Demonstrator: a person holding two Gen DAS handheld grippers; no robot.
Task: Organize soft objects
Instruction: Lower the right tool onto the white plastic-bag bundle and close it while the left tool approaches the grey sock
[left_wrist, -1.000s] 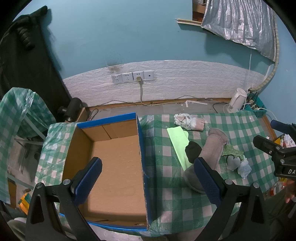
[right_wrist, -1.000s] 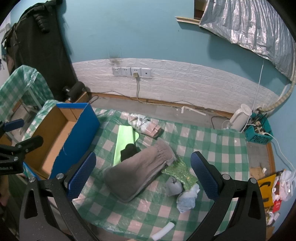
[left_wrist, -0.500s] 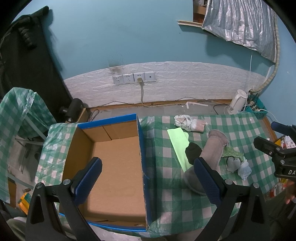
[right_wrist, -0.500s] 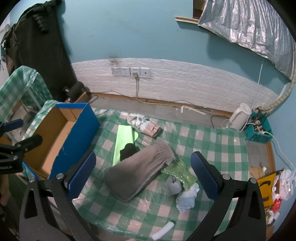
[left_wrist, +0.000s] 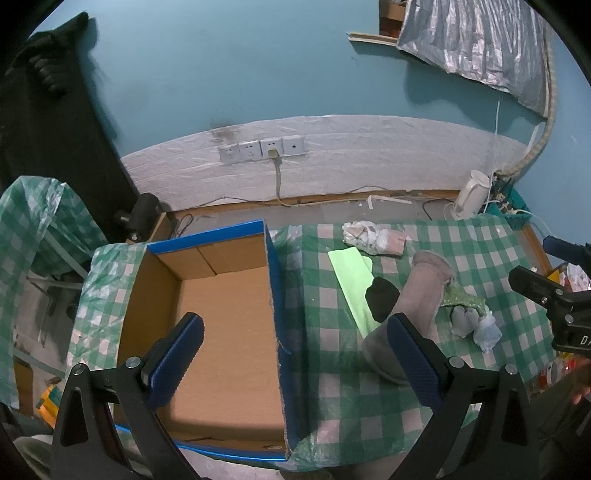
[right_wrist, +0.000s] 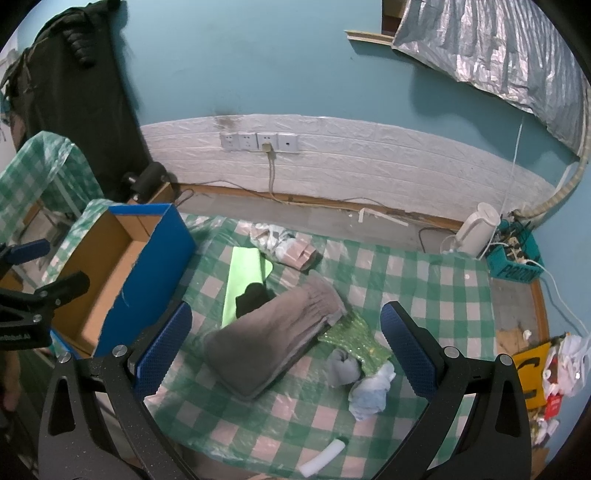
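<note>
Not much has changed vs the earlier frames: both views barely drift, no item has shifted, so no progress on the sort yet. Looks like a hover/aim phase before the first pick.

Left tongs (left_wrist: 295, 345) hang w/ jaws wide apart, empty, straddling the right wall of the cardboard box (left_wrist: 275, 295). Box interior is bare, nothing filed in it so far.

Right tongs (right_wrist: 284, 343) also wide apart, empty, framing the grey folded cloth (right_wrist: 273, 347) on the bench (right_wrist: 436, 295). Cloth lies diagonally mid-bench, partly over a black sock (right_wrist: 253, 297), which sits on a lime-green sheet (right_wrist: 240, 275). Just right of the cloth: sparkly green piece (right_wrist: 354, 341), grey sock (right_wrist: 343, 367), pale blue bundle (right_wrist: 371, 391), all touching or nearly so. A crumpled wrapper bundle (right_wrist: 284, 247) sits nearer the wall; white tube (right_wrist: 323, 458) at the near edge.

Judgement: grey cloth is the likely first target for the right tongs, since it's centred between them. Box is near enough for a short carry left.
</note>
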